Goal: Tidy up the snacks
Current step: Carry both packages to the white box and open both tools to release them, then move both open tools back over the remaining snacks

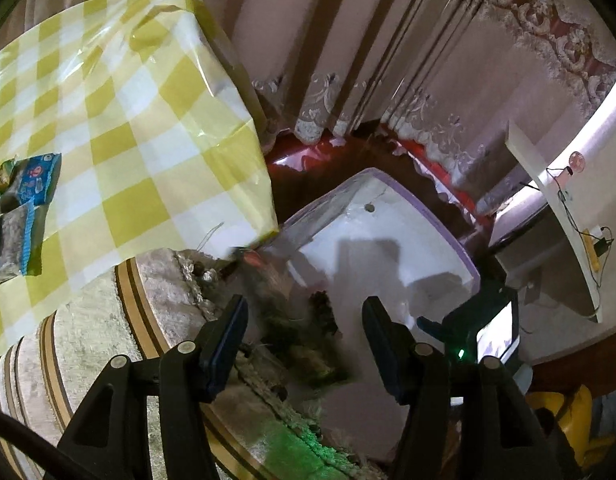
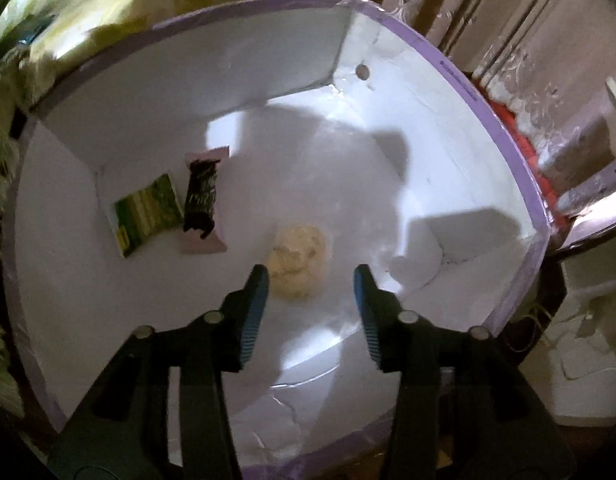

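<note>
My left gripper [image 1: 304, 302] hangs over the near corner of a white box with a purple rim [image 1: 460, 240]. Its jaws stand apart, and a blurred dark green packet [image 1: 296, 332] lies in the gap, clear of the right pad. Blue and green snack packets [image 1: 20, 208] lie on the yellow checked tablecloth [image 1: 120, 112] at far left. My right gripper [image 2: 311, 270] is open inside the box [image 2: 504, 160], with nothing gripped. A pale yellow snack [image 2: 298, 264] lies on the box floor just past its fingertips. A green packet [image 2: 148, 216] and a dark packet [image 2: 202, 196] lie at the left wall.
The box stands low beside the table's corner, against a striped cushioned seat [image 1: 108, 320]. Lace-edged curtains [image 1: 348, 60] hang behind. The other gripper's black body with a lit screen [image 1: 496, 332] crowds the box's right side. A white shelf with cables [image 1: 568, 208] stands at right.
</note>
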`<state>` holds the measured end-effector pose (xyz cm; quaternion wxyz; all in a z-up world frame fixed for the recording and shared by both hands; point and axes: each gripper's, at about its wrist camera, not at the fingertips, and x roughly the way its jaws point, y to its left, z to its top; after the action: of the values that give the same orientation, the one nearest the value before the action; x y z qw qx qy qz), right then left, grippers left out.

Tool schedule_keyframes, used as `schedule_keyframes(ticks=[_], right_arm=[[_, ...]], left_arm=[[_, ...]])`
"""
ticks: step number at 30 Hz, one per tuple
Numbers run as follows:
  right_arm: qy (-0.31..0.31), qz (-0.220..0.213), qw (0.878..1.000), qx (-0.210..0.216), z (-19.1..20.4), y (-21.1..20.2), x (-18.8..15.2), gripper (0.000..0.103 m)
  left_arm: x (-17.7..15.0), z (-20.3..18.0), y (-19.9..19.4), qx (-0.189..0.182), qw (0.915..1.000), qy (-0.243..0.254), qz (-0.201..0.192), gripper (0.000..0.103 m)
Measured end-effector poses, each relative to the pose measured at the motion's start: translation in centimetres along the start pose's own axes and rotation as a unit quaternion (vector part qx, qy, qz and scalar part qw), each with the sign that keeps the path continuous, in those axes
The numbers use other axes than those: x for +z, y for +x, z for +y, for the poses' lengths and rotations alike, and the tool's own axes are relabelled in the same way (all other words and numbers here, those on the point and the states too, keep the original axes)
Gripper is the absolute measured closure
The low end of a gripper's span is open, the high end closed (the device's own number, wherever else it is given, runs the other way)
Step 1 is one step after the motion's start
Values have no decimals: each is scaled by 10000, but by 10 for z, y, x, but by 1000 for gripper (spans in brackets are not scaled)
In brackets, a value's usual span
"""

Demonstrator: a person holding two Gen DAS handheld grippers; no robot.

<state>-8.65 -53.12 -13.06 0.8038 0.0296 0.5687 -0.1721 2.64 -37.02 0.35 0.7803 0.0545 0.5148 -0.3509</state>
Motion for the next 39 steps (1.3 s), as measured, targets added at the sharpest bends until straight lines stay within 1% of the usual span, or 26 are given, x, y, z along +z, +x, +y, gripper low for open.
schedule_keyframes(ticks=[2,3,4,8,11,13,16,17,18,22,24,25,27,29,30,32,36,38,39], right_arm=[[-35,13,9999,-128,6,2,-5,45],[-39,48,10000,-76,11,2,-2,45],[-26,114,9999,78,14,4,-5,45],[-108,201,9994,252,29,3,-11,45],[92,176,9991,383,29,-5,-6,44],[236,111,9987,437,22,-13,-6,40],[440,-156,9980,433,14,-32,5,29],[513,-273,9976,384,11,-40,9,23],[580,-379,9971,324,9,-48,13,20],[749,-857,9935,81,9,-81,26,19],[718,-1164,9905,148,13,-96,35,13],[691,-1423,9871,238,18,-108,40,12],[593,-1837,9808,258,30,-125,46,11],[346,-2037,9778,360,46,-136,57,11],[235,-2060,9770,504,55,-141,64,11],[201,-2059,9757,719,68,-145,74,11],[203,-2092,9701,1217,99,-153,89,11],[56,-2074,9693,1317,123,-153,97,11],[9,-2085,9682,1381,134,-154,101,11]], left_arm=[[0,2,-1,-6,10000,-48,4,40],[0,3,-1,-13,10000,-75,2,39],[0,3,-1,-13,10000,-92,-3,39],[-1,7,-4,-15,9999,-161,-37,38],[-2,10,-9,-28,9996,-251,-138,35],[-3,13,-13,-21,9993,-294,-241,32],[-5,17,-23,-55,9986,-305,-437,28],[-6,20,-28,-105,9981,-314,-518,27],[-7,22,-32,-129,9977,-325,-575,27],[-12,42,-52,-17,9956,-426,-840,27],[-15,57,-63,138,9938,-519,-972,27],[-18,68,-70,257,9922,-608,-1055,26],[-24,90,-82,490,9882,-825,-1196,26],[-30,114,-95,749,9834,-1041,-1282,26],[-35,130,-104,929,9789,-1206,-1362,26],[-45,162,-120,1155,9692,-1577,-1499,27],[-66,215,-146,1536,9505,-2119,-1677,27],[-75,239,-155,1730,9411,-2338,-1724,27],[-81,252,-161,1822,9350,-2476,-1768,27]])
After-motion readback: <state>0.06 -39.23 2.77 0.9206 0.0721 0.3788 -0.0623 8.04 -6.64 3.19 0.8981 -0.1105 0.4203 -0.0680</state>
